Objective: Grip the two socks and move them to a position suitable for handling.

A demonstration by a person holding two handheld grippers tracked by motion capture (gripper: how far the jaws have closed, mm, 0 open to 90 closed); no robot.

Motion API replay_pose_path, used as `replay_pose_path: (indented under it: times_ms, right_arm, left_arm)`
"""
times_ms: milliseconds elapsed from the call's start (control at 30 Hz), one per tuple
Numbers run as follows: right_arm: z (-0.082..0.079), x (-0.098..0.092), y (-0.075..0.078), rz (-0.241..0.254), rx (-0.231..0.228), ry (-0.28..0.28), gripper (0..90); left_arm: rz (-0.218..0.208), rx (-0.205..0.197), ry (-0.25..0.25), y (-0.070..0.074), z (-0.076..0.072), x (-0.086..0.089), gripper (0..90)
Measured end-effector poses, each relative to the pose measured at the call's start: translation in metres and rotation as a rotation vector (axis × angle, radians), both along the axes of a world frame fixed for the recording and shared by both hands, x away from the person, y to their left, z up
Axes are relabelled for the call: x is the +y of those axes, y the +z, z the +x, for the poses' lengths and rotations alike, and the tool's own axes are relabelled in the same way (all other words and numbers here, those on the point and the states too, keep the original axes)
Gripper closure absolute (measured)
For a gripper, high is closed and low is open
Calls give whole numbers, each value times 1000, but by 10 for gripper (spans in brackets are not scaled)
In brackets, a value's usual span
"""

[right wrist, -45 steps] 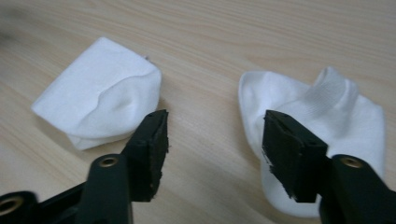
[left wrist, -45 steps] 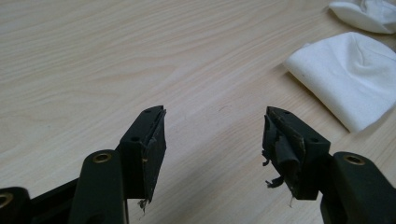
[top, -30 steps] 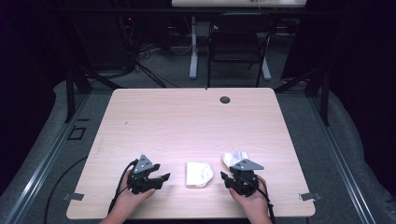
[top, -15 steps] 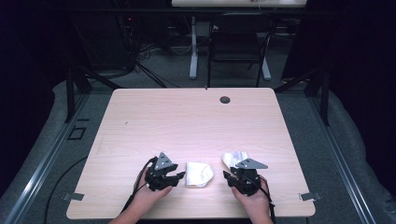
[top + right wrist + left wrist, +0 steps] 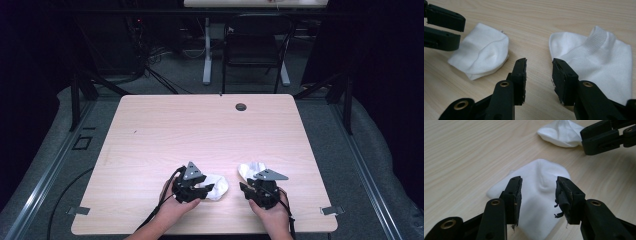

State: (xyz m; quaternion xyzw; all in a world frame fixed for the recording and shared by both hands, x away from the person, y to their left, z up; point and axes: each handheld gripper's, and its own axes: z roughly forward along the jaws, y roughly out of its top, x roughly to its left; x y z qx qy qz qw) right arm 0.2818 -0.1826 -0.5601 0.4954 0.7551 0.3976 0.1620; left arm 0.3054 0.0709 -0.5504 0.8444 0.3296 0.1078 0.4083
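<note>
Although soft and near weightless by the look of it, treat the left sock (image 5: 541, 195) as limp cloth: expect sag and unfolding, little slip, nothing to break. Find it folded near the front edge of the table (image 5: 200, 125), under the left gripper (image 5: 538, 185), jaws spread astride its raised crease, just now closing in, not yet pinching. Pinch that crease through both layers. Find the right sock (image 5: 604, 62) close by, apart from the first. Right gripper (image 5: 539, 65) likewise spread and just now closing, bare wood between the jaws, one jaw at the sock's edge. Better to grip the ribbed cuff.
</note>
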Motion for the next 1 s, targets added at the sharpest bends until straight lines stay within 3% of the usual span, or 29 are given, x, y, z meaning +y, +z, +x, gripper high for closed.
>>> replay_pose_path:
  times_ms: [233,400,500,567,600,767,1000]
  right_arm:
    - [1,-4,0,18,1,-15,639]
    - [1,-6,0,22,-1,-17,637]
    - [1,-7,0,26,-2,-19,634]
    - [1,-7,0,26,-3,-21,634]
    - [1,-7,0,26,-3,-21,634]
    - [1,-8,0,28,-3,-21,634]
    - [2,-8,0,29,-3,-20,631]
  left_arm:
    - [26,17,-25,-6,-1,-22,554]
    - [50,26,-12,-11,2,-30,554]
    - [72,47,-13,-16,5,-32,589]
    - [90,36,-13,-17,4,-33,682]
    - [94,35,-16,-17,4,-33,682]
    - [69,26,-20,-14,3,-32,829]
    - [25,15,-22,-7,1,-27,845]
